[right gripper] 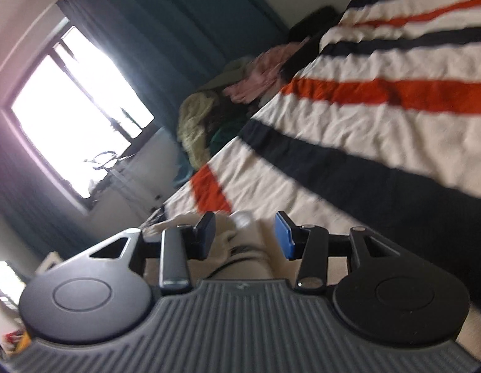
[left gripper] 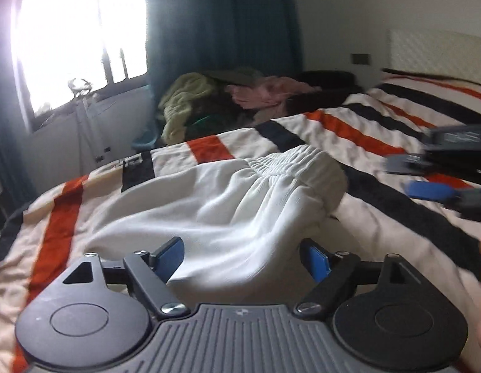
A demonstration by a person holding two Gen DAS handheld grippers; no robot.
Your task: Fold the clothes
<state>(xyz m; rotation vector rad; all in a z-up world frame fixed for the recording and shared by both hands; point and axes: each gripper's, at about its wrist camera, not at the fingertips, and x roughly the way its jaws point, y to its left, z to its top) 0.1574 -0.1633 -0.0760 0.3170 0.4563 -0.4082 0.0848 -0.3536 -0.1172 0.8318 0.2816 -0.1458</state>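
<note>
Blue-padded and spread wide, the left gripper [left gripper: 242, 259] hangs low over the near edge of a white garment [left gripper: 228, 199], its jaws parted to either side of the cloth and pressing on nothing. That garment, seemingly shorts or trousers to judge by the gathered elastic waistband [left gripper: 287, 161], lies rumpled on a striped bedspread [left gripper: 349, 118] of cream, orange and black, with the waistband at the far end.

I judge it light, soft and limp: it will sag and drape from wherever it is pinched, and the thin cloth may slip out of a shallow bite. The waistband is thicker and firmer, so its two corners look like the best places to take hold, one per gripper, for lifting and flattening before a fold.

In its own view the right gripper [right gripper: 245, 233] has its jaws partly open with pale, blurred cloth between them; whether the pads grip it I cannot tell. A heap of other clothes [left gripper: 209, 99] sits beyond the bed, below dark curtains [left gripper: 221, 15] and a bright window [left gripper: 78, 37].
</note>
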